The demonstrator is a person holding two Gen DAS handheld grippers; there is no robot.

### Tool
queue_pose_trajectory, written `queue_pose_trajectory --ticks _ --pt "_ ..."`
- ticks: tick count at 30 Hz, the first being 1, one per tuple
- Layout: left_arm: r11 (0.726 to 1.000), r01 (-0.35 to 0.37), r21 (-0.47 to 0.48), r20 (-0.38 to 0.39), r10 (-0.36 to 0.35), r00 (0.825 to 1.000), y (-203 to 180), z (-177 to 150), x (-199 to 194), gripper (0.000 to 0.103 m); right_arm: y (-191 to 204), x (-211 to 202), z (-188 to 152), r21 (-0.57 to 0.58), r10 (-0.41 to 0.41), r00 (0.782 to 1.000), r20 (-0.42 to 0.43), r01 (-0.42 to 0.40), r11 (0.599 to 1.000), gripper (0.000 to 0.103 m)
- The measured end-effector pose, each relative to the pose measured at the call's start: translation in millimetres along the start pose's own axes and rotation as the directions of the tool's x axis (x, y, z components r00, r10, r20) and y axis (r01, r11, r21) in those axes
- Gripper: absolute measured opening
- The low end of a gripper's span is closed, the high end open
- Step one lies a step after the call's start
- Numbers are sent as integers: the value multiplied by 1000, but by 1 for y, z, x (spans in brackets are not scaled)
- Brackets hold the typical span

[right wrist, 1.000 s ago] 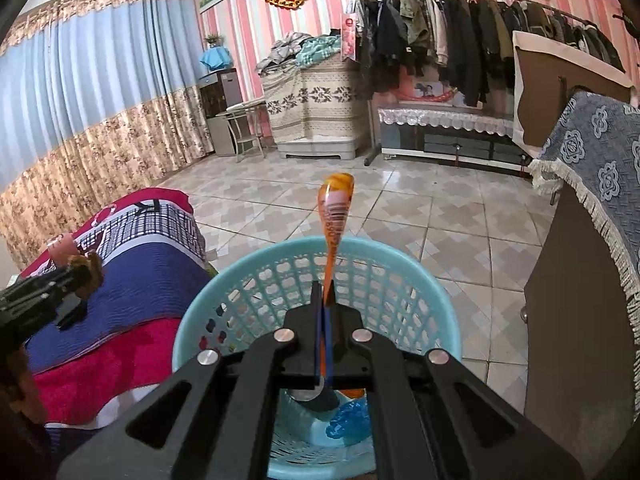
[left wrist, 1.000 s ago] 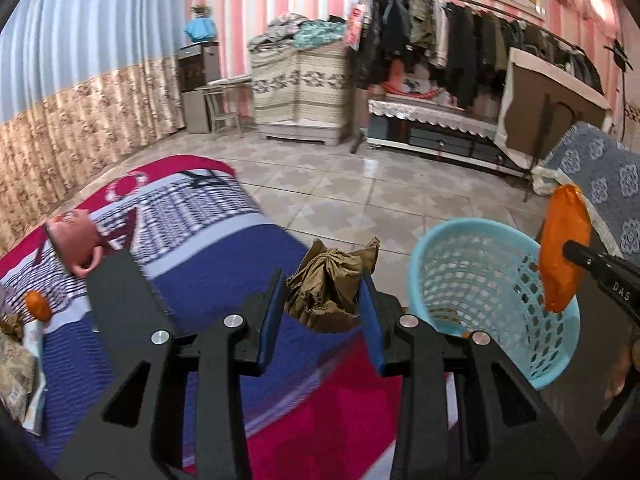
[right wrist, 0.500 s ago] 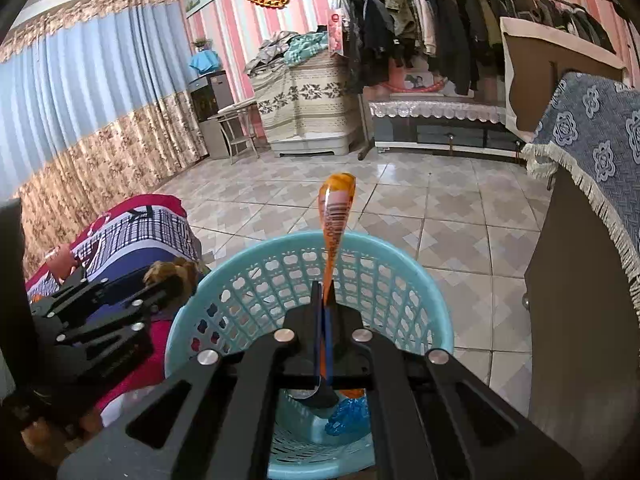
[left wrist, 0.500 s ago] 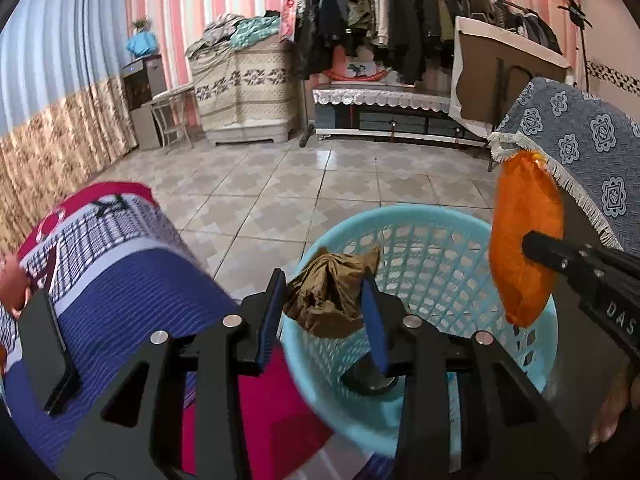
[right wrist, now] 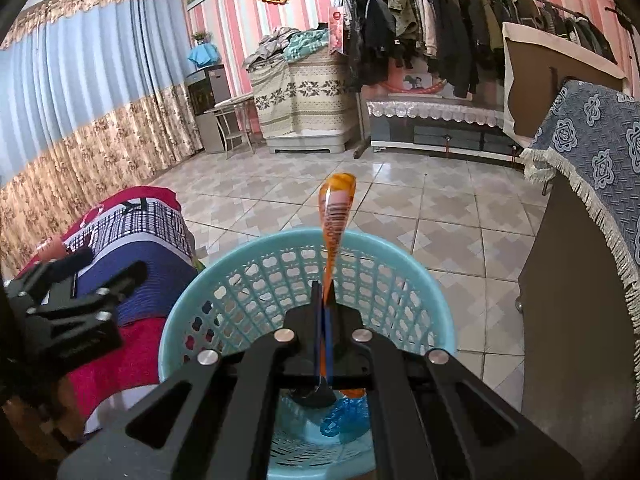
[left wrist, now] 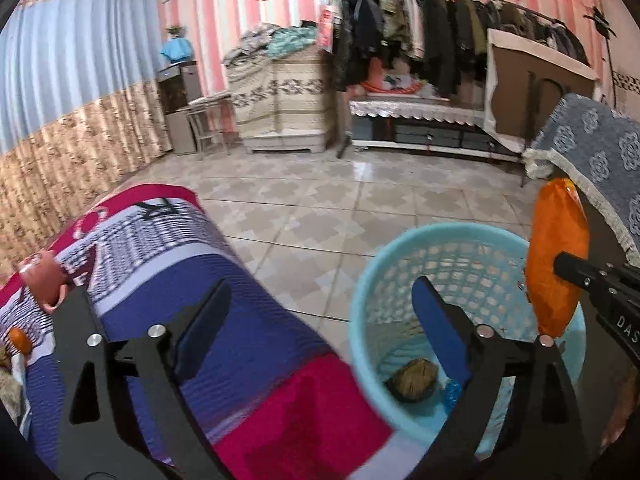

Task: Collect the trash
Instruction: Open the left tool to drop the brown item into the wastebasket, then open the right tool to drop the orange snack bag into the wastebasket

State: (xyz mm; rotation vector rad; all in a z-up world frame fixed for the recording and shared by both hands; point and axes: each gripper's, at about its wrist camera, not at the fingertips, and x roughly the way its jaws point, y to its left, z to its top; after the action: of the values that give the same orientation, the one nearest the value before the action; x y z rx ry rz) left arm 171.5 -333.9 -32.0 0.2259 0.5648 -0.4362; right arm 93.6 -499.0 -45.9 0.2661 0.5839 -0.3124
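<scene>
My left gripper (left wrist: 320, 288) hangs by the left rim of the light blue basket (left wrist: 400, 256), its jaws opening wide with nothing between them. A crumpled brown wad (left wrist: 412, 376) lies on the basket floor next to a blue scrap (left wrist: 452, 394). My right gripper (right wrist: 322, 288) is shut on a flat orange wrapper (right wrist: 336, 208) that sticks up over the basket (right wrist: 240, 256). In the left wrist view that wrapper (left wrist: 556, 232) sits at the right, above the rim. In the right wrist view the left gripper (right wrist: 108, 264) shows at the left.
A bed with a red, white and blue blanket (left wrist: 180, 280) lies left of the basket and carries a pink cup (left wrist: 42, 280). A brown cabinet under a grey-blue cloth (right wrist: 592, 140) stands close on the right. Tiled floor (right wrist: 420, 200) runs back to a clothes rack.
The left gripper swung right from over the bed to the basket and opened; the brown wad dropped from its jaws to the basket floor. The right gripper stayed put with the wrapper.
</scene>
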Motion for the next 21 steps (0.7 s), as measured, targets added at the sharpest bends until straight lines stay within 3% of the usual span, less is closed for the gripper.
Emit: queue_pose_trajectory --ticks 10,15,16,17,18,21 --pt "993 -88 -80 -3 88 996 56 -8 -19 92 23 14 -1 -38 -52 998 -22 51 998 3" --pt "990 -107 -90 -13 106 994 65 -11 -23 93 30 22 -4 -52 -70 996 -56 67 996 7" --pt "990 -111 -89 -14 110 994 67 -12 -25 93 29 21 -3 -51 -67 996 -53 65 997 24" --pt "990 -113 -89 -14 112 994 68 -13 -25 93 29 20 -3 -48 -67 997 -46 65 997 53" --pt "989 -115 -90 -16 114 993 70 -13 -26 94 28 18 -2 -44 -67 997 -34 66 997 63" --pt "988 -123 -99 -18 121 992 77 -16 -29 94 28 13 -1 -40 -64 998 -13 63 997 70"
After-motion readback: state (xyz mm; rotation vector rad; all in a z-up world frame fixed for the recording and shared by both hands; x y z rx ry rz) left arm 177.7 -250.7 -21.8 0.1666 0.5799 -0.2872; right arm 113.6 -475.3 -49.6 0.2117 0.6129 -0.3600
